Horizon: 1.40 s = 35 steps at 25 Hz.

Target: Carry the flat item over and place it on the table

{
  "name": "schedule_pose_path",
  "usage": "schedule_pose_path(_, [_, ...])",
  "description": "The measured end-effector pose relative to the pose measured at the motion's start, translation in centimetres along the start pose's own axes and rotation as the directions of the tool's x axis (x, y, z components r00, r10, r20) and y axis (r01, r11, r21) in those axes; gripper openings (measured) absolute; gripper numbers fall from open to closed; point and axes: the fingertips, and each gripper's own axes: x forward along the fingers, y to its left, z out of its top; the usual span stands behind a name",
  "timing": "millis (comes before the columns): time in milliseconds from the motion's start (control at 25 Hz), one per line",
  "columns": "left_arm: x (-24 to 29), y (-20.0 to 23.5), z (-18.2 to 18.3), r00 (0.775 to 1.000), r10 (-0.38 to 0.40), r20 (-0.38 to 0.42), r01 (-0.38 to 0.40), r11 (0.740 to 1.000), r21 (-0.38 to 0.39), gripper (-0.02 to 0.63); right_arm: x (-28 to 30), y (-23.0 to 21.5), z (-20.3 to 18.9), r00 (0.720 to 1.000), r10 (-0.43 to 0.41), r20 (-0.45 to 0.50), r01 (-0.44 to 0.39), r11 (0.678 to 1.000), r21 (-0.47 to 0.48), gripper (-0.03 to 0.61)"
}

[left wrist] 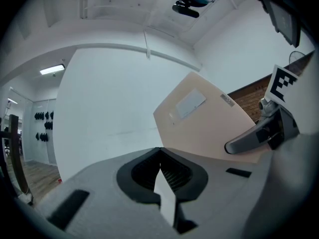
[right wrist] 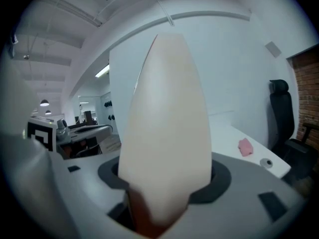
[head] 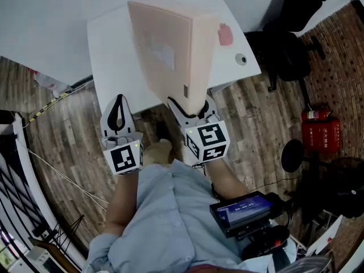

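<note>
The flat item [head: 170, 50] is a thin beige board. It stands on edge, held up over the near part of the white table [head: 111, 50]. My right gripper [head: 190, 108] is shut on its lower edge, and in the right gripper view the board [right wrist: 167, 128] rises from between the jaws [right wrist: 167, 185]. In the left gripper view the board's face [left wrist: 209, 123] shows a pale label, with the right gripper [left wrist: 269, 133] clamped on its edge. To the board's left, my left gripper [head: 119, 114] hangs below the table's front edge. Its jaws [left wrist: 159, 151] are shut and hold nothing.
A pink lump [head: 225, 34] and a round grommet [head: 242, 60] sit on the table's right part. A black office chair [head: 290, 44] stands right of the table, with a red fire extinguisher [head: 320, 132] beyond it. Wooden floor lies underfoot.
</note>
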Motion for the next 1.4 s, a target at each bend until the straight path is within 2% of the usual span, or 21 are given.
schedule_pose_path(160, [5.6, 5.0, 0.6, 0.999, 0.037, 0.040, -0.037, 0.999, 0.000, 0.000, 7.1, 0.0, 3.6, 0.999, 0.036, 0.012, -0.036, 0.999, -0.032, 0.288])
schedule_pose_path(280, [8.5, 7.4, 2.2, 0.995, 0.063, 0.075, -0.065, 0.998, 0.016, 0.000, 10.3, 0.2, 6.5, 0.996, 0.079, 0.036, -0.078, 0.996, -0.044, 0.288])
schedule_pose_path(520, [12.1, 9.5, 3.8, 0.991, 0.087, 0.101, -0.093, 0.994, 0.054, 0.000, 14.6, 0.2, 9.8, 0.989, 0.140, 0.055, -0.136, 0.988, -0.068, 0.290])
schedule_pose_path(760, [15.2, 10.4, 3.9, 0.985, 0.149, 0.087, -0.153, 0.987, 0.046, 0.000, 17.6, -1.0, 11.4, 0.976, 0.214, 0.042, -0.211, 0.975, -0.065, 0.290])
schedule_pose_path(960, [17.9, 10.7, 3.0, 0.981, 0.189, 0.045, -0.191, 0.981, 0.032, 0.000, 20.7, -2.5, 11.7, 0.965, 0.261, -0.013, -0.262, 0.964, -0.044, 0.290])
schedule_pose_path(1120, [19.1, 11.1, 1.6, 0.976, 0.219, -0.001, -0.219, 0.976, 0.011, 0.000, 22.4, -2.5, 10.4, 0.950, 0.302, -0.083, -0.305, 0.952, -0.023, 0.291])
schedule_pose_path(1400, [21.8, 10.3, -2.9, 0.967, 0.234, -0.098, -0.236, 0.972, -0.008, 0.000, 25.0, -3.4, 5.8, 0.898, 0.384, -0.216, -0.376, 0.923, 0.081, 0.291])
